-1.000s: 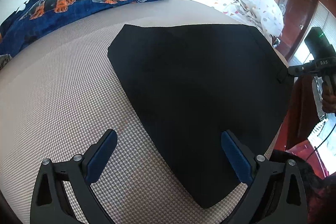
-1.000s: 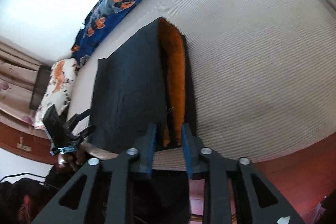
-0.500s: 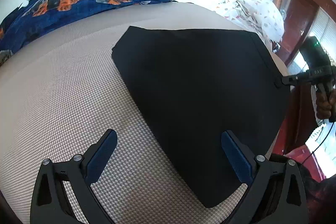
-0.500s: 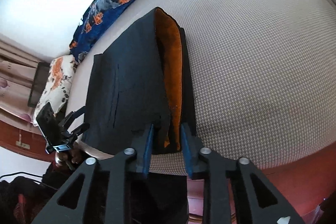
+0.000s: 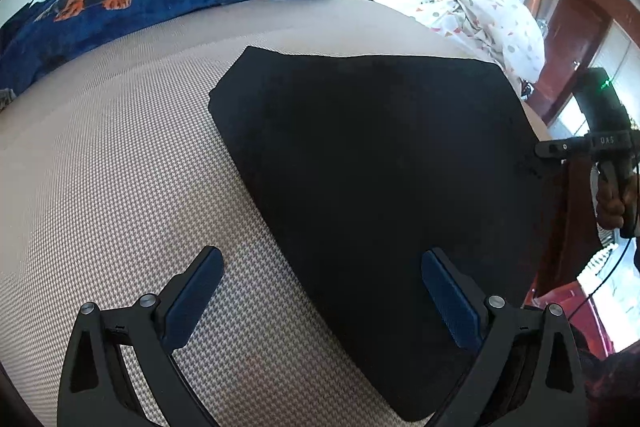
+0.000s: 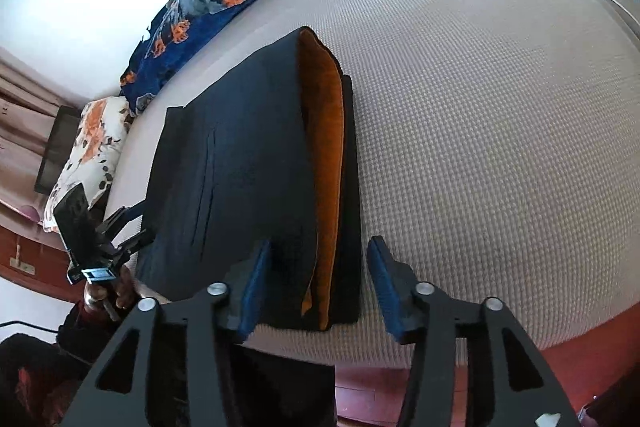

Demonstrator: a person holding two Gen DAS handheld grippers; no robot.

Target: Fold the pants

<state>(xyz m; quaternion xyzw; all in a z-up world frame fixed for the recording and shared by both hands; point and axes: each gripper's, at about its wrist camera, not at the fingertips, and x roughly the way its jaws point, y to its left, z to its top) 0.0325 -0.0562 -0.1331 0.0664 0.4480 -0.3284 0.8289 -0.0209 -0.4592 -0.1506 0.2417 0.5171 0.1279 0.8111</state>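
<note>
Now folded black pants [image 6: 248,179] with an orange lining lie flat on a beige bed [image 6: 480,107]. Both grippers, the left gripper [image 5: 322,291] and the right gripper [image 6: 316,283], have jaws spread apart, grasping nothing, at the pants' near edge.

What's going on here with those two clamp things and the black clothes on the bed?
A person is folding black pants on a beige bed, using a hand-held gripper in each hand. The pants lie folded into a compact stack near the bed's edge, with an orange lining showing between the layers. The right gripper is open, its fingers straddling the stack's near end. The left gripper is open too, hovering over the opposite edge. Neither holds anything.
</note>
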